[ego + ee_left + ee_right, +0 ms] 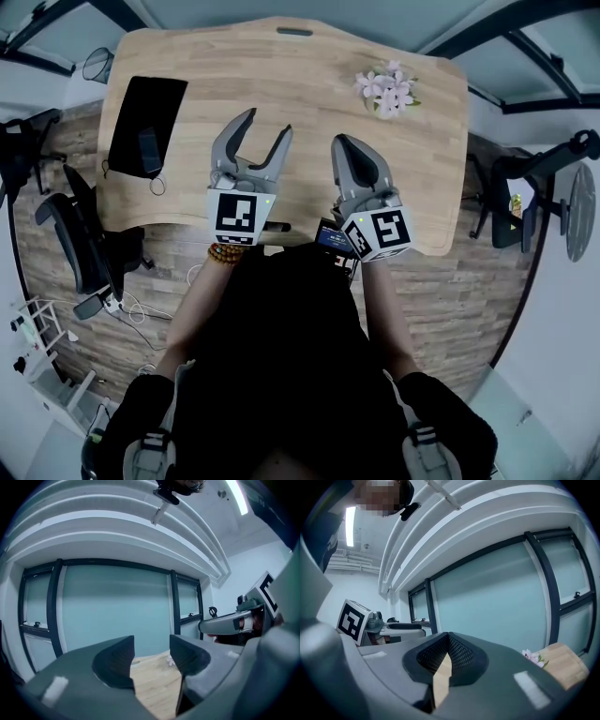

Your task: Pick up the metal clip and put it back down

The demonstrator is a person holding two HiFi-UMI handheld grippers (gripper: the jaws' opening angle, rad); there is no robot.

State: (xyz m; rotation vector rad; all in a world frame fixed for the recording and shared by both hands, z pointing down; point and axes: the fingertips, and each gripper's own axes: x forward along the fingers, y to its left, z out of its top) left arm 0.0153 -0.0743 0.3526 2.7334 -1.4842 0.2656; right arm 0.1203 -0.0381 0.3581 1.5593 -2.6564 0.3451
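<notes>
— How did the two grippers stand?

— Both were held over the near edge of the tabletop (281,75), side by side. The left gripper (267,122) had its fingers released and spread wide, and its own view (151,656) showed only bare wood between them. The right gripper (345,145) had its fingers clenched tip to tip (446,656) on nothing.

— And the metal clip?

— It was too small to pick out for certain. A small dark thing (148,152) lay on a black pad (145,108) by the left edge, well apart from both grippers. Whether that was the clip could not be told.

— Anything else on the wood?

— A bunch of pale flowers (386,91) lay near the far right corner.
</notes>
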